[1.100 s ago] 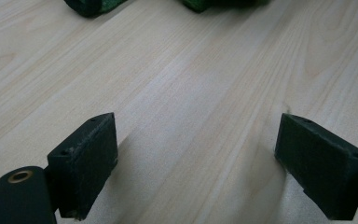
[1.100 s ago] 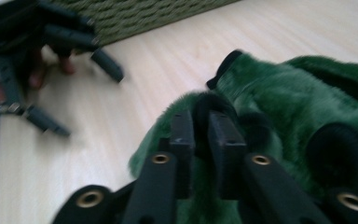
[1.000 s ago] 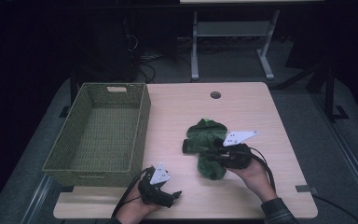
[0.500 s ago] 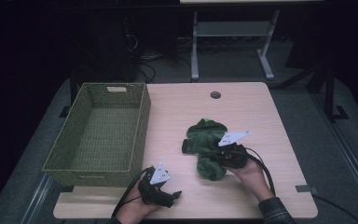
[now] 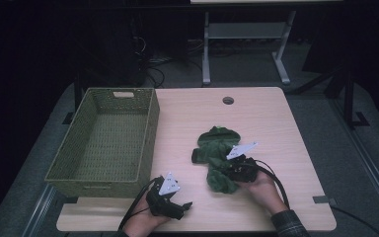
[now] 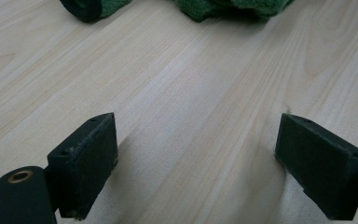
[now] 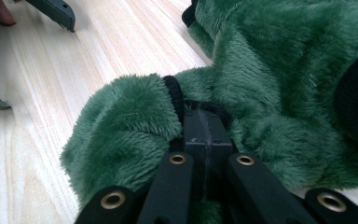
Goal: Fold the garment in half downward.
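one green fleece garment (image 5: 217,150) lies crumpled on the table (image 5: 276,123), a little toward four o'clock of the table's middle and well apart from the woven basket (image 5: 79,163) at nine o'clock. it looks light, soft and floppy, with a thick pile and black ribbed trim (image 7: 175,93). i judge it will sag and trail once lifted, so any hold gathers only a fold, not the whole piece.

the right gripper (image 7: 204,133) sits at the garment's five o'clock end, its jaws pressed together on a fold by that black trim; the pile bulges on either side of the pads. the trim seems the better place to hold, being denser and less likely to slip than loose fleece.

the left gripper (image 6: 196,154) rests at six o'clock near the table's front edge, jaws spread wide over bare wood, the garment well ahead of it. a second hold at the far end would keep the cloth from dragging.
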Available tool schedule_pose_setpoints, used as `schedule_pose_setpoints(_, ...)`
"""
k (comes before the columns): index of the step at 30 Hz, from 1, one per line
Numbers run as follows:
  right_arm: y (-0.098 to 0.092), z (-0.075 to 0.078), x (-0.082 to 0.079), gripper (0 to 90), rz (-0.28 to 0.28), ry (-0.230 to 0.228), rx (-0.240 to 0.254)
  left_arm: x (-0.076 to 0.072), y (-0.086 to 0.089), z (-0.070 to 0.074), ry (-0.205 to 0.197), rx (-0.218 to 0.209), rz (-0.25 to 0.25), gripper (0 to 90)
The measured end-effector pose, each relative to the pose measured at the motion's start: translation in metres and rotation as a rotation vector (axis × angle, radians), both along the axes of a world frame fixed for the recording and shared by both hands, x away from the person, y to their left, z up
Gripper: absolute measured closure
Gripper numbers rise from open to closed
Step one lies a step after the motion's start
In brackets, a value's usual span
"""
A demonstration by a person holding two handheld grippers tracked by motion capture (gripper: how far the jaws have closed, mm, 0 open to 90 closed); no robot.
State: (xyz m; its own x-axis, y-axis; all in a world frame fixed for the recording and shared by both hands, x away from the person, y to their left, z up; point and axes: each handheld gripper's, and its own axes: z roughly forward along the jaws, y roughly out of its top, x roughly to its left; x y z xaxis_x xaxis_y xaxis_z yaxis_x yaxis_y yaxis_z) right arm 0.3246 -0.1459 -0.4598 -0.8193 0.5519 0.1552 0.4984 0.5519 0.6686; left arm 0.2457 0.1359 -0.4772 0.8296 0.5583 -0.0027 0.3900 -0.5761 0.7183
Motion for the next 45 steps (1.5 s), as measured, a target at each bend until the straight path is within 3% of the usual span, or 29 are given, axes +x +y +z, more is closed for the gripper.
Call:
schedule_pose_setpoints(2, -0.002, 0.004, 0.000, 89.0, -0.001, -0.018, 0.012, 0.000, 0.000, 0.000, 0.000, 0.000, 0.001, 12.2)
schedule_pose_setpoints(5, -0.010, 0.016, -0.002, 75.6, -0.022, -0.053, 0.046, 0.000, -0.001, 0.000, 0.000, 0.002, 0.018, 12.2)
schedule_pose_setpoints(10, -0.019, 0.028, -0.003, 71.2, -0.045, -0.065, 0.075, 0.000, -0.004, 0.000, -0.001, 0.002, 0.041, 12.1)
schedule_pose_setpoints(15, -0.030, 0.044, -0.002, 65.3, -0.066, -0.099, 0.118, 0.003, -0.005, 0.001, 0.002, 0.010, 0.020, 12.2)
schedule_pose_setpoints(20, -0.037, 0.051, 0.002, 59.9, -0.082, -0.113, 0.125, 0.006, -0.013, 0.006, 0.024, 0.045, 0.026, 13.2)
schedule_pose_setpoints(25, -0.041, 0.056, 0.008, 56.2, -0.095, -0.130, 0.124, 0.010, -0.022, 0.019, 0.002, 0.017, 0.012, 13.6)
schedule_pose_setpoints(34, -0.046, 0.063, 0.021, 52.6, -0.125, -0.137, 0.123, 0.041, -0.036, 0.046, -0.009, -0.038, -0.016, 15.1)
schedule_pose_setpoints(37, -0.048, 0.065, 0.029, 52.5, -0.132, -0.139, 0.110, 0.055, -0.042, 0.054, -0.012, -0.069, -0.028, 21.4)
schedule_pose_setpoints(43, -0.054, 0.067, 0.047, 52.8, -0.150, -0.146, 0.104, 0.086, -0.055, 0.064, -0.045, -0.087, -0.025, 28.4)
schedule_pose_setpoints(45, -0.056, 0.067, 0.054, 52.8, -0.163, -0.131, 0.100, 0.097, -0.060, 0.066, -0.039, -0.104, -0.015, 29.7)
